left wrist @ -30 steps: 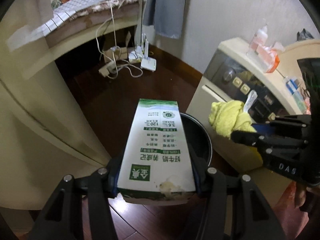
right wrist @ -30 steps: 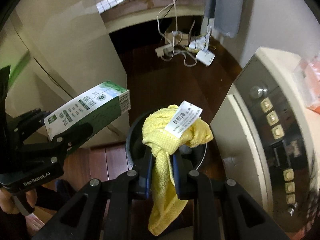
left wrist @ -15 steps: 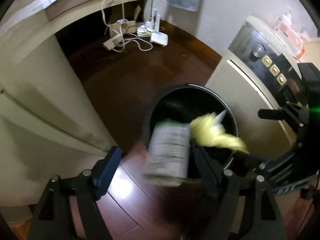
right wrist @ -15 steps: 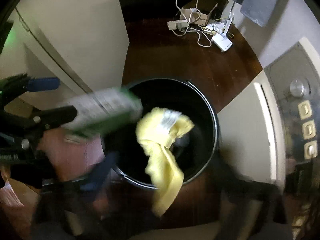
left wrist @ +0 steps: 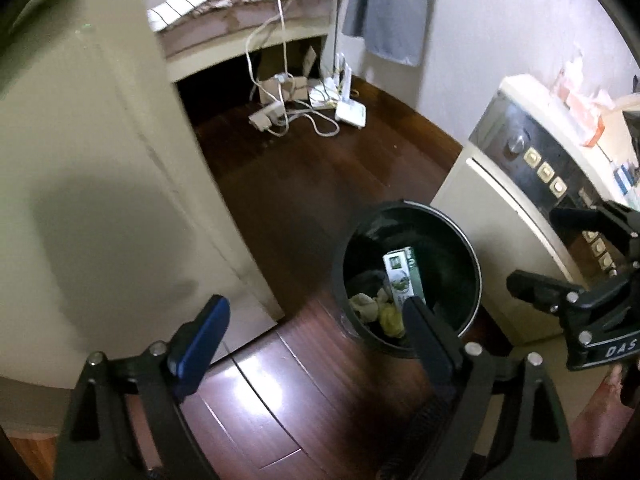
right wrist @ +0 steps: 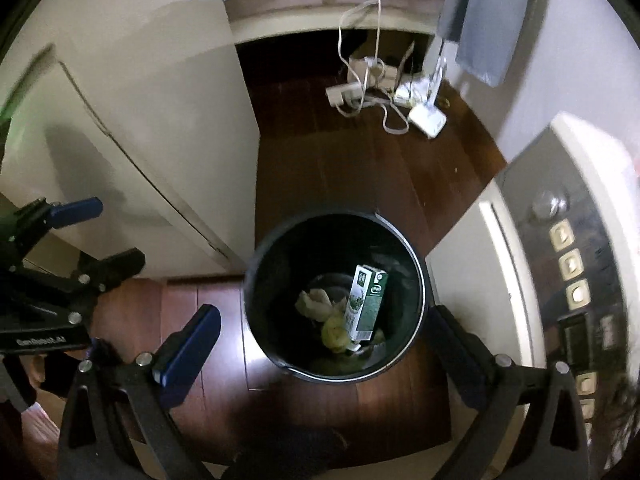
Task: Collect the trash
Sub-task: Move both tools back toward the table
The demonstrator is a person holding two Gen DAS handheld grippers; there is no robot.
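Both tongs, which a second ago gripped a milk carton and a yellow cloth, now hold nothing. The left gripper (left wrist: 312,332) has its jaws opening, wide apart with only floor and bin rim between them. The right gripper (right wrist: 324,340) stands fully spread above the bin, nothing between its fingers. The green-and-white milk carton (right wrist: 366,302) now leans upright inside the black trash bin (right wrist: 256,304), its top end up against the far wall. Just beside the carton's foot, at the bin's bottom, lies the yellow cloth (right wrist: 334,334), touching a pale crumpled wad (right wrist: 314,302). The bin stands on dark wooden floor (right wrist: 340,168), between a cream cabinet door (right wrist: 140,128) and an appliance with round buttons (right wrist: 572,268). Farther off, white cables and a power strip (right wrist: 348,94) lie under a bed edge.
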